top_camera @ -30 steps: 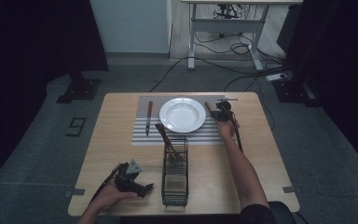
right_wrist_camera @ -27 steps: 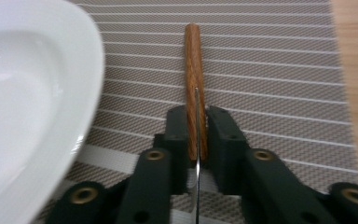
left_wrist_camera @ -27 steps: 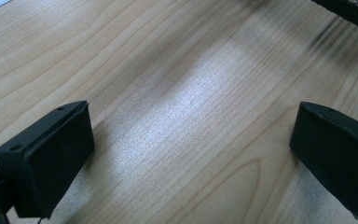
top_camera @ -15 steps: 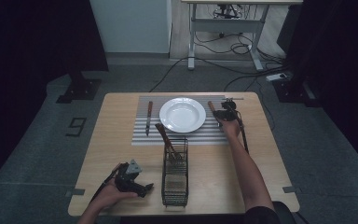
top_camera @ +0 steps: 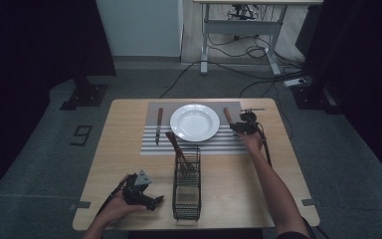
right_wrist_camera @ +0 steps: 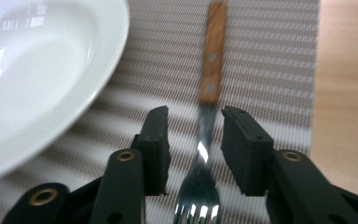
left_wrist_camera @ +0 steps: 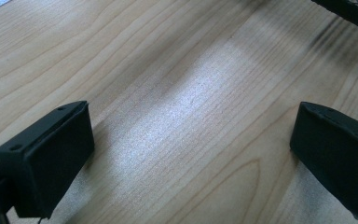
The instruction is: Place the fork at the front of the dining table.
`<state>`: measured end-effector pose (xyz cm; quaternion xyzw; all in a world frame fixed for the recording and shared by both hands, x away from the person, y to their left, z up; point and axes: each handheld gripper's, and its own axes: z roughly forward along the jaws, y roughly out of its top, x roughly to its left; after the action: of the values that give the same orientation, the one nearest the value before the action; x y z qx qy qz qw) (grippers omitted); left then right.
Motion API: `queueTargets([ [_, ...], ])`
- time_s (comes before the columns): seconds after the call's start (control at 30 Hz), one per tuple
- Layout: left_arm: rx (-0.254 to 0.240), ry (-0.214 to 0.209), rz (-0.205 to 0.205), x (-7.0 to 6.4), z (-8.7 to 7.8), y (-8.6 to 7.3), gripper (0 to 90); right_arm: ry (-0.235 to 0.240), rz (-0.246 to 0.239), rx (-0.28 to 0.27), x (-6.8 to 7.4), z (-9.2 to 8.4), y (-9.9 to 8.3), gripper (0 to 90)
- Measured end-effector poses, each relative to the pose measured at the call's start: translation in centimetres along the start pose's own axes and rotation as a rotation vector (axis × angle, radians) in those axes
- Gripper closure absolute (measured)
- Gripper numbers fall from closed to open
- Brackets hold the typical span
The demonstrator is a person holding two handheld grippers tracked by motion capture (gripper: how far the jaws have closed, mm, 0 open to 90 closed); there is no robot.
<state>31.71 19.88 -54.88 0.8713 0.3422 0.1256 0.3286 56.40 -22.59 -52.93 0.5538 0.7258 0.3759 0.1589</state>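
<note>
A wooden-handled fork (right_wrist_camera: 212, 60) lies flat on the striped placemat (right_wrist_camera: 270, 56), right of the white plate (right_wrist_camera: 37, 70). My right gripper (right_wrist_camera: 193, 126) straddles the fork's steel neck, and its jaws have just been opening; the pads stand apart from the metal on both sides. In the high view the right gripper (top_camera: 238, 127) sits at the plate's (top_camera: 195, 122) right, over the fork (top_camera: 227, 115). My left gripper (top_camera: 154, 200) rests near the table's front left corner. Its jaws are open wide over bare wood, and the left gripper (left_wrist_camera: 191, 135) holds nothing.
A wooden-handled knife (top_camera: 158, 124) lies on the placemat (top_camera: 154, 144) left of the plate. A black wire basket (top_camera: 186, 184) stands in the middle front, with a wooden-handled utensil (top_camera: 175, 145) leaning out of it. Its corner (left_wrist_camera: 354, 11) lies just beyond the left gripper.
The right gripper's jaws have opened and let go of the fork, which now lies on the mat. That hand has drawn back a little toward the near edge. The left hand has stayed still.
</note>
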Motion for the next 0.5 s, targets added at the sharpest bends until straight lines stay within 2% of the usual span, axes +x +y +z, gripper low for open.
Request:
queueTargets([
  [0.1,0.000,0.000,0.000,0.0,0.0,0.0,0.0,-0.016,-0.030,0.023,0.4,-0.4,-0.8,60.4],
  [0.23,0.000,0.001,0.000,0.0,0.0,0.0,0.0,-0.023,-0.037,0.069,0.7,-0.1,-1.5,59.4],
  [0.4,0.000,0.001,-0.002,0.0,0.0,0.0,0.0,-0.019,-0.046,0.054,0.9,0.0,-1.8,60.3],
  [0.5,0.000,0.002,-0.002,0.0,0.0,0.0,0.0,-0.005,-0.030,0.047,0.7,0.0,-1.8,60.4],
])
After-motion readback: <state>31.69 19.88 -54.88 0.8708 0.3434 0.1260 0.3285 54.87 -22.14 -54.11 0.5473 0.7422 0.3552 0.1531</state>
